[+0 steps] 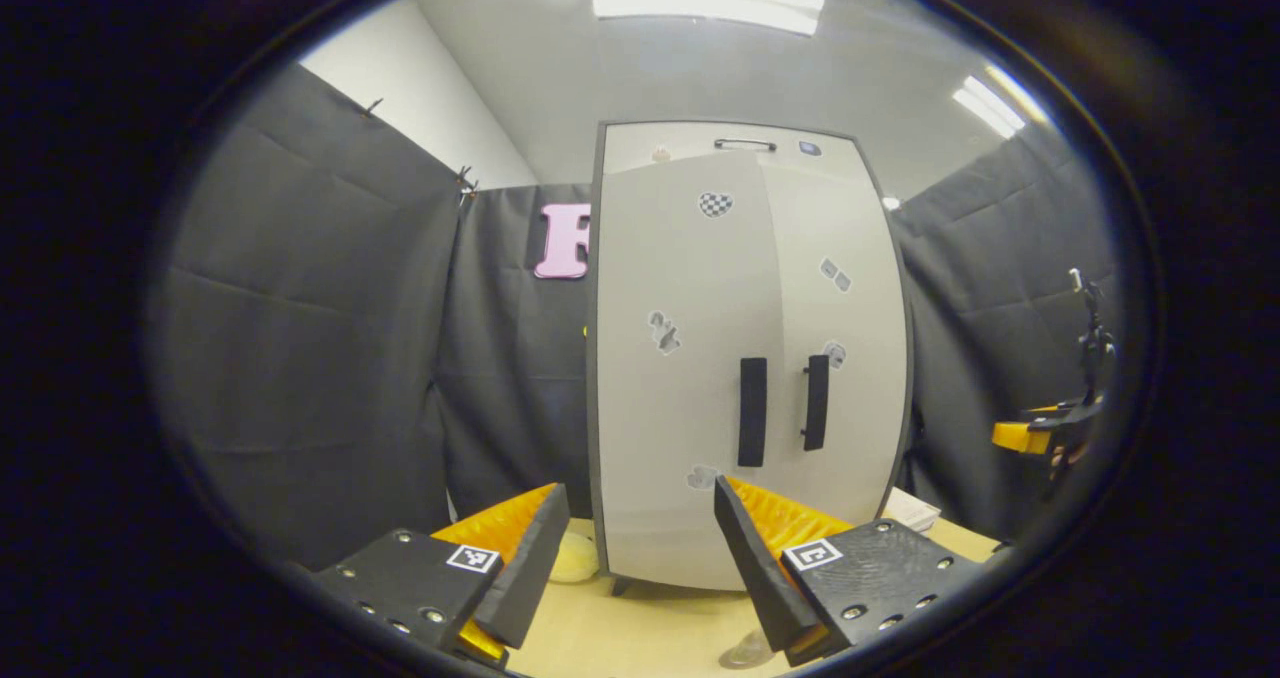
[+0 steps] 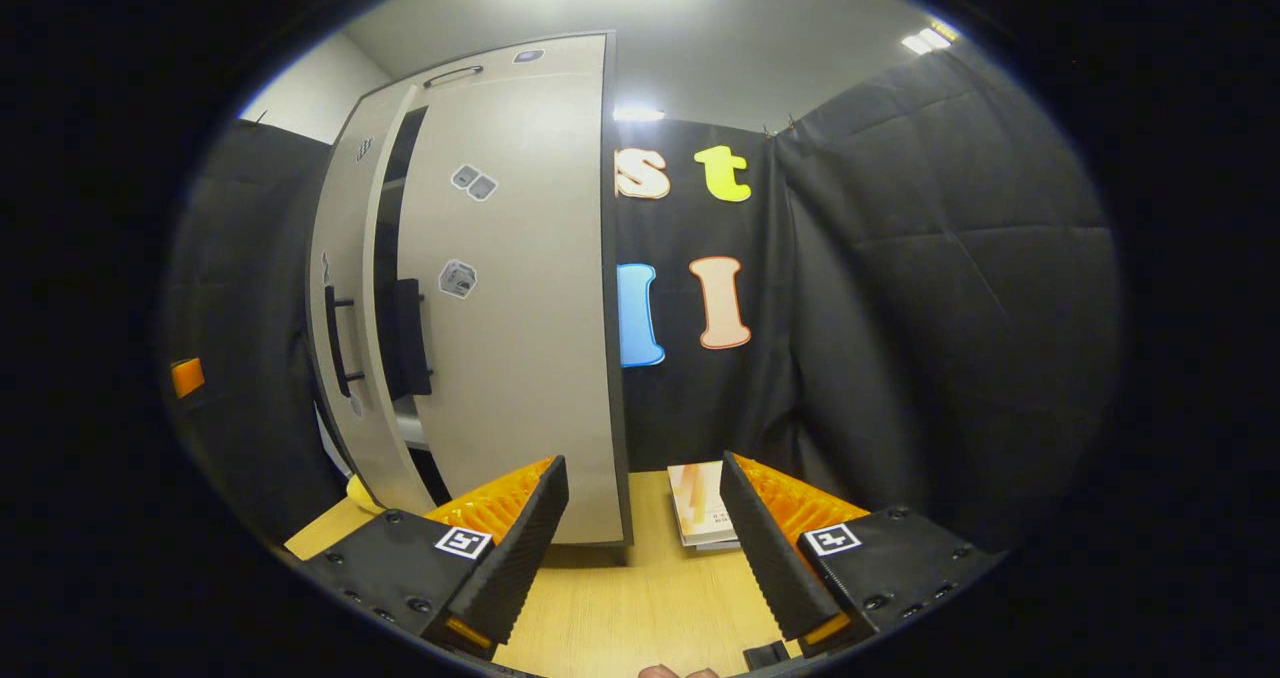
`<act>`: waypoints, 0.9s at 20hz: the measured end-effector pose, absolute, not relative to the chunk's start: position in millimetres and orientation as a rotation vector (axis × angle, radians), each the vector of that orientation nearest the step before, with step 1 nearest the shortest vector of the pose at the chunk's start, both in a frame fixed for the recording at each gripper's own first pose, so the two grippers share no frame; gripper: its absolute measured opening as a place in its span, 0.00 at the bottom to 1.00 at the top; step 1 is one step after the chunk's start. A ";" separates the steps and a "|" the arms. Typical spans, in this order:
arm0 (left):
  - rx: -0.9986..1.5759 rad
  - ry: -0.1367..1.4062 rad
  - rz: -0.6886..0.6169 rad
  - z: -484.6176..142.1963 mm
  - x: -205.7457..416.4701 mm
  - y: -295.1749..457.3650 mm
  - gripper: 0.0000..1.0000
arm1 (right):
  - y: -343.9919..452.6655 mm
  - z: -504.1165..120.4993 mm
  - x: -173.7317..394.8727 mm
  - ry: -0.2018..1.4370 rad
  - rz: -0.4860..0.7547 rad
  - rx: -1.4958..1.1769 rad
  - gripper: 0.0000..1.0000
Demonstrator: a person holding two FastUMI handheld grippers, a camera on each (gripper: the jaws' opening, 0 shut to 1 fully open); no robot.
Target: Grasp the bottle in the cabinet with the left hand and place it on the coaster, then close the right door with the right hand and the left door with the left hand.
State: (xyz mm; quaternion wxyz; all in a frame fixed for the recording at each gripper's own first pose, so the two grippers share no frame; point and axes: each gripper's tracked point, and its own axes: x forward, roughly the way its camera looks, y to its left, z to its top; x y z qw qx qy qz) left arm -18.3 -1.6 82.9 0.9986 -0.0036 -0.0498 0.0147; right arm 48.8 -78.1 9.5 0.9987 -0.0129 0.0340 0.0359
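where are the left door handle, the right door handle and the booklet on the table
left door handle (image 1: 752,412), left gripper view, middle of the bar
right door handle (image 1: 816,402), left gripper view, middle of the bar
booklet (image 2: 700,503), right gripper view, its cover

The left gripper view looked level and head-on at the front of the cabinet (image 1: 745,358) from close by, low above the surface (image 1: 640,638), with the two door handles near the middle. The right gripper view stood off to the cabinet's (image 2: 500,288) right, facing its front at a slant, the booth's wall behind and a booklet (image 2: 700,503) ahead on the surface (image 2: 640,598). Both views shared the cabinet front, its handles and the surface.
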 end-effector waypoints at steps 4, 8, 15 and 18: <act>-0.029 -0.136 0.007 76.1 -34.6 7.6 0.88 | -81.2 12.7 27.6 0.017 0.047 -0.039 0.97; -0.039 -0.144 0.020 69.2 -50.3 20.1 0.88 | -80.0 4.0 12.9 0.009 0.052 -0.082 0.98; -0.014 -0.142 0.043 69.4 -59.2 41.4 0.87 | -74.4 4.5 3.7 0.023 0.054 -0.050 0.98; -0.037 -0.142 0.046 66.5 -55.2 48.8 0.89 | -78.2 15.0 6.9 0.010 0.026 -0.077 0.98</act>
